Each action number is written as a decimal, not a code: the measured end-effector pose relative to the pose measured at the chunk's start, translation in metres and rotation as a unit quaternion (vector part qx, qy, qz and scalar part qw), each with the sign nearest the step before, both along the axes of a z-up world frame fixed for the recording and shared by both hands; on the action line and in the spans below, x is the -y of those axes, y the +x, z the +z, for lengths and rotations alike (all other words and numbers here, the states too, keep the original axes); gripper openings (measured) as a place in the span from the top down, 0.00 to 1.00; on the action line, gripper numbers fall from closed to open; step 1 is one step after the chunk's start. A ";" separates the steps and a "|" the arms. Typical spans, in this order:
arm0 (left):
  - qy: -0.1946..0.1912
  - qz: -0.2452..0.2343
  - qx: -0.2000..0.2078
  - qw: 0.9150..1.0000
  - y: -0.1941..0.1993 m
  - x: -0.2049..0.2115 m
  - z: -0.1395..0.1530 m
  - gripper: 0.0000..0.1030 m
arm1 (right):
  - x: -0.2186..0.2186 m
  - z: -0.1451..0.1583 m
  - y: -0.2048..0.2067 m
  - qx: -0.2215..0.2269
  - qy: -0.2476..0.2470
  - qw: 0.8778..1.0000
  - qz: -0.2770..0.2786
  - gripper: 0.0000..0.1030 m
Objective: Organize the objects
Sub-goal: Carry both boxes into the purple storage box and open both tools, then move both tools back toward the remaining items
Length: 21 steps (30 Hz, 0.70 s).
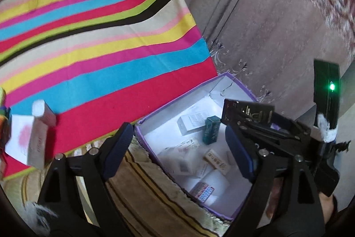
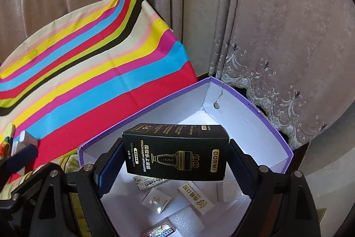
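Right wrist view: the right gripper [image 2: 175, 159] clamps the black box [image 2: 177, 152] crosswise between its 2 fingers, above the purple storage box [image 2: 261, 108]. Only the left wrist view shows the left gripper [image 1: 179, 143] spread and empty (a teal carton [image 1: 210, 130] lies inside).

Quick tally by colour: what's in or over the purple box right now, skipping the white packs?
Black DORMI box, held over the opening: 1
Teal box: 1
Beige box: 1
Multicoloured pack: 1
Total: 4
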<state>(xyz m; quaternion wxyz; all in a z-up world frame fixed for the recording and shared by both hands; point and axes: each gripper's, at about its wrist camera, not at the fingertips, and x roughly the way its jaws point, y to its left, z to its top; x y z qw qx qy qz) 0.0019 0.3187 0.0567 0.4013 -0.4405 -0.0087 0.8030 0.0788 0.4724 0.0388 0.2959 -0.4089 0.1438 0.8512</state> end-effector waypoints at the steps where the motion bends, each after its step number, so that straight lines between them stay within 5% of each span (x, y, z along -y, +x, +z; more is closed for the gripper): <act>1: 0.003 0.005 0.001 1.000 -0.001 0.002 0.001 0.15 | -0.002 0.000 0.001 -0.003 -0.006 1.000 -0.001 0.13; 21: -0.012 0.108 -0.045 0.993 -0.010 0.077 0.017 0.15 | 0.035 0.004 -0.015 -0.003 -0.024 0.999 0.046 0.12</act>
